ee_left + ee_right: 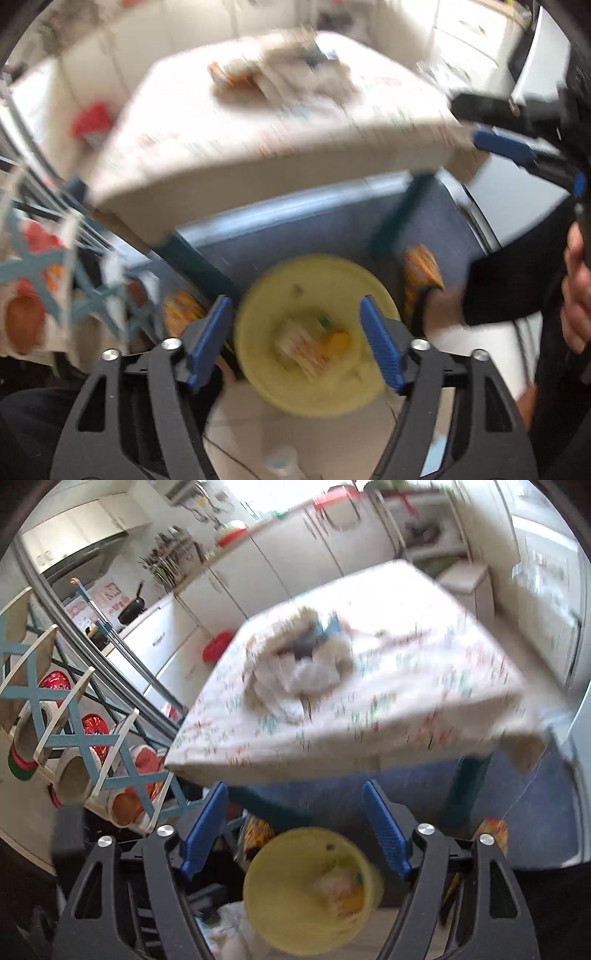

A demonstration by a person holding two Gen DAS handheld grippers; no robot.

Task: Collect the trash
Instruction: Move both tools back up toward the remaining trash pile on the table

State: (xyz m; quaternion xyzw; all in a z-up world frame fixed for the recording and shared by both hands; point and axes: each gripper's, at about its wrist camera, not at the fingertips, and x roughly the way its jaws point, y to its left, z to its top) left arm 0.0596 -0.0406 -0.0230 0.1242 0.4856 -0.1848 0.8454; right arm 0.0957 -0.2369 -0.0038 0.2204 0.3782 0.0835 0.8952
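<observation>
The left gripper [297, 341] is hanging spread wide over the yellow bin [314, 336], pinching nothing. The right gripper [295, 829] is likewise gaping empty above the bin [314, 890]. Scraps of trash [314, 341] are lying inside the bin, which is standing on the floor just before the cloth-covered table [369, 709]; more crumpled litter [299, 664] is sitting on the table beyond the bin.

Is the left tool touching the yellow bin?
Apart. Left wrist view: the open left tool hangs above the yellow bin, which sits lower on the floor.
</observation>
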